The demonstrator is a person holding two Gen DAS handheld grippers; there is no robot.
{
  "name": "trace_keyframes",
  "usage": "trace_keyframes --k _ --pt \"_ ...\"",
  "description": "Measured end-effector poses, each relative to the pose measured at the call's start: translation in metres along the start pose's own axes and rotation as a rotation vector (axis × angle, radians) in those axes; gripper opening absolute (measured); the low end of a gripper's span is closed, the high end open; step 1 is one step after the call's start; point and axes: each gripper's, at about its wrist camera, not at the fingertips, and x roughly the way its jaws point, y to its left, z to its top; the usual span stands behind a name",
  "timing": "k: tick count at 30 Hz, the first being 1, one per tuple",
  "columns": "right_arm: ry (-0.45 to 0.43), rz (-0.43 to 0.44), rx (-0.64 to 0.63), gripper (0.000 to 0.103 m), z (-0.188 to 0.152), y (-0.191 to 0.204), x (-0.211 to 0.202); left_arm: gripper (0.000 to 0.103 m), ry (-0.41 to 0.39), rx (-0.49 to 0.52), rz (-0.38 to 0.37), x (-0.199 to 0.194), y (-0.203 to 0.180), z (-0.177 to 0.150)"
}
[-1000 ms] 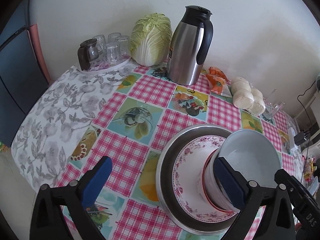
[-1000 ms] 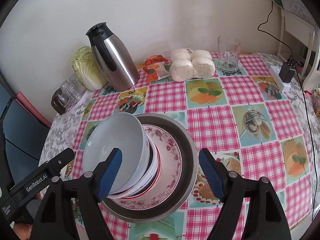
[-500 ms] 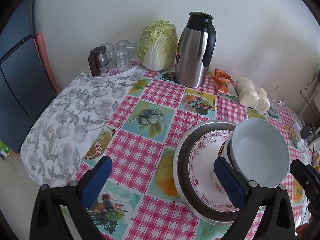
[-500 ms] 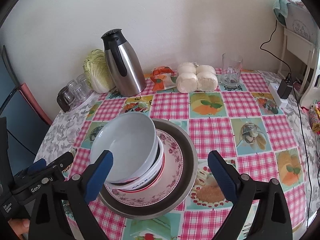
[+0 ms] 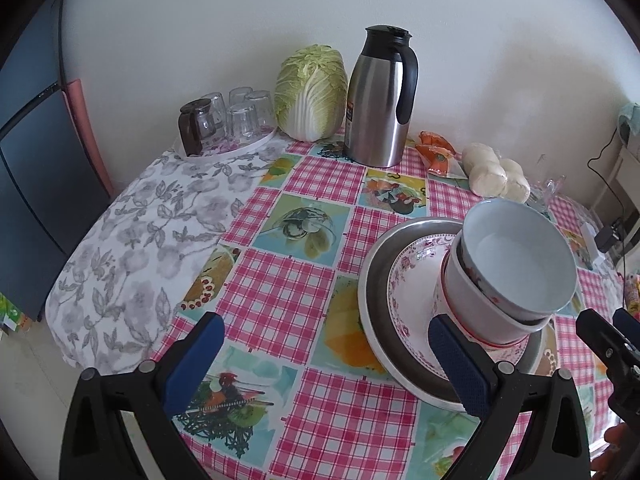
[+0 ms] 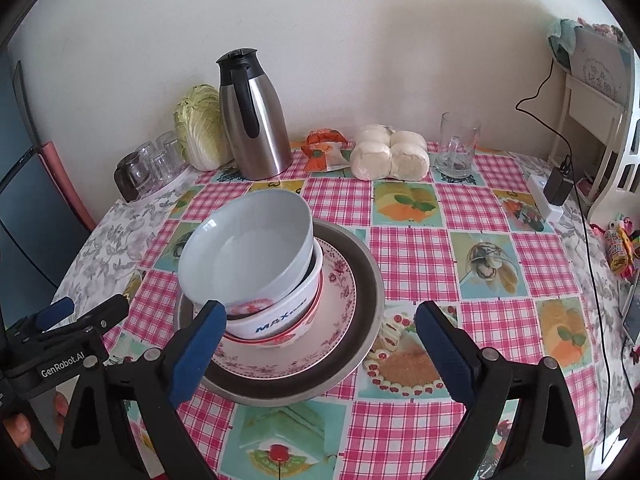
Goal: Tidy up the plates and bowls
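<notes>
Both grippers, left gripper [image 5: 326, 354] and right gripper [image 6: 318, 342], hang spread apart, holding nothing. Between them a white bowl [image 6: 248, 256] leans (tilted) atop nested bowls on a floral plate [image 6: 340, 296] inside a metal basin [image 6: 368, 280].

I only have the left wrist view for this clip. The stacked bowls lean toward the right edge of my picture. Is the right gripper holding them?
Observer: No. The right wrist view shows the right gripper open wide and gripping nothing. The top white bowl just rests tilted in the one beneath.
Operator: Any marking on that one beneath?
Observer: Yes, the lower bowl has blue "MAX" lettering on the side facing the right camera.
Operator: Something glassy sits past the buns, but I can't make it out.
Observer: It is a clear glass mug, standing upright right beside the steamed buns.
</notes>
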Motion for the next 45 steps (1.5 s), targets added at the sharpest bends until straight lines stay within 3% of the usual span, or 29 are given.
trace_keyframes --k 16,45 --pt "0.041 -0.029 -0.013 0.096 -0.019 0.0 0.004 0.103 0.033 0.105 0.026 0.006 0.001 -0.02" --pt "0.088 -0.049 -0.049 0.096 -0.025 0.006 0.012 0.103 0.036 0.117 -0.01 0.004 0.002 -0.023"
